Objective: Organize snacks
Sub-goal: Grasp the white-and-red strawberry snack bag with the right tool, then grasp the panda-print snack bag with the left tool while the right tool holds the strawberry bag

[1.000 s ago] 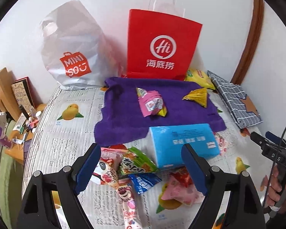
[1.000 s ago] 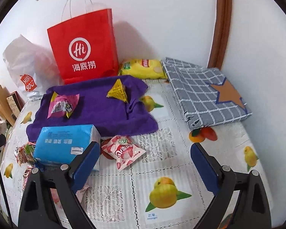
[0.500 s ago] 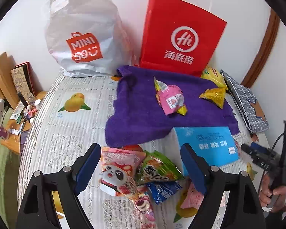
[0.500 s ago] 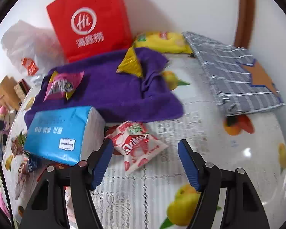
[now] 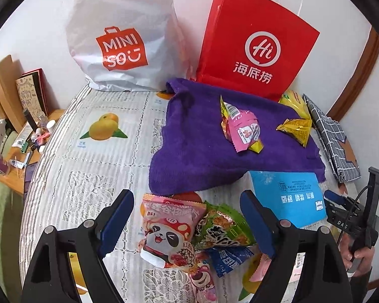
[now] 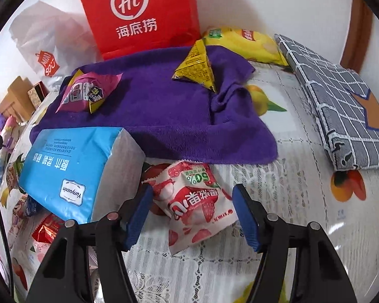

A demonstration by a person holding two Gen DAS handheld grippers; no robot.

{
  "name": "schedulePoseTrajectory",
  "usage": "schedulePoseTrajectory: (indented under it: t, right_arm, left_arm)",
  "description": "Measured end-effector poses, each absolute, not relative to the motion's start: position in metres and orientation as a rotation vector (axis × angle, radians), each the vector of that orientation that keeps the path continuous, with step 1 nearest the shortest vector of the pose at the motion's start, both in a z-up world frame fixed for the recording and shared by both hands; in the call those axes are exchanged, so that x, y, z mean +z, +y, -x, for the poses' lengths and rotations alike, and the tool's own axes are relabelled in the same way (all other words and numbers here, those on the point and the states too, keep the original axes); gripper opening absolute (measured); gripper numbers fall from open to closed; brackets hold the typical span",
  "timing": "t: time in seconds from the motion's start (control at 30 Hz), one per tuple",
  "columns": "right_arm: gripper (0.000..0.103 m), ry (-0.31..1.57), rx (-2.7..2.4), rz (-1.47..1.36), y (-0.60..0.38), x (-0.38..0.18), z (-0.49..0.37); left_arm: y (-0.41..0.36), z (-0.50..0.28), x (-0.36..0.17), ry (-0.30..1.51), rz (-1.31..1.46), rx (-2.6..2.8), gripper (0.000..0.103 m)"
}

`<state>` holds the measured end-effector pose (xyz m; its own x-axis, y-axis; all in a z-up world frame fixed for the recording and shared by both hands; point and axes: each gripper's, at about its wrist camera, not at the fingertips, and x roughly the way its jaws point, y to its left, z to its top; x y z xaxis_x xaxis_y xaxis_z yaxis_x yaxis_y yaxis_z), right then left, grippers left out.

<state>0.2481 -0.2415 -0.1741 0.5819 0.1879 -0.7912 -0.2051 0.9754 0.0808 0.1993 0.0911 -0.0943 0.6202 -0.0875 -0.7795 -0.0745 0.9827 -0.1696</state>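
My right hand-held gripper point(image 6: 192, 214) stands released, its jaws straddling the strawberry snack pouch point(image 6: 193, 202) without yet pinching it; my left hand-held gripper point(image 5: 187, 224) is likewise released over the panda snack pack point(image 5: 168, 229) and the green packet point(image 5: 221, 227) beside it. Risks, as I judge them: the left jaw of the right tool sits just beside the blue tissue pack point(image 6: 73, 169), so closing may nudge or catch it; the puffy pouch may slip from the pads; the overlapped left-side pile may yield two packs at once. Two snacks already lie on the purple towel point(image 5: 197, 146): a pink packet point(image 5: 242, 131) and a yellow triangular packet point(image 5: 297, 130). The worktop point(image 5: 88, 176) carries a fruit-printed lace cover; a red paper bag point(image 5: 255, 45) and a white plastic bag point(image 5: 121, 38) stand against a white wall.
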Motion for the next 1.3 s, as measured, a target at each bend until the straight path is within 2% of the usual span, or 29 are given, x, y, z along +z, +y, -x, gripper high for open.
schedulePoseTrajectory:
  t: [0.13, 0.17, 0.2, 0.4, 0.8, 0.97, 1.07, 1.3]
  right_arm:
    - [0.065, 0.927, 0.248, 0.055, -0.24, -0.177, -0.246]
    - [0.062, 0.936, 0.245, 0.059, -0.24, -0.179, -0.245]
    - [0.053, 0.94, 0.241, 0.059, -0.24, -0.179, -0.244]
    - [0.048, 0.946, 0.233, 0.045, -0.242, -0.176, -0.231]
    - [0.05, 0.963, 0.169, 0.002, -0.263, -0.173, -0.188]
    - [0.054, 0.974, 0.149, 0.022, -0.26, -0.178, -0.19]
    - [0.06, 0.969, 0.151, 0.022, -0.256, -0.18, -0.194]
    - [0.06, 0.975, 0.126, 0.057, -0.248, -0.189, -0.199]
  left_arm:
    - [0.088, -0.199, -0.094, 0.902, 0.186, -0.019, 0.086]
    - [0.088, -0.198, -0.094, 0.901, 0.186, -0.021, 0.086]
    - [0.088, -0.197, -0.093, 0.901, 0.187, -0.022, 0.086]
    - [0.087, -0.189, -0.09, 0.893, 0.198, -0.03, 0.086]
    - [0.087, -0.173, -0.086, 0.877, 0.21, -0.042, 0.086]
    - [0.087, -0.166, -0.085, 0.874, 0.194, -0.035, 0.086]
    - [0.09, -0.161, -0.084, 0.873, 0.187, -0.025, 0.086]
    - [0.101, -0.152, -0.089, 0.886, 0.19, 0.014, 0.086]
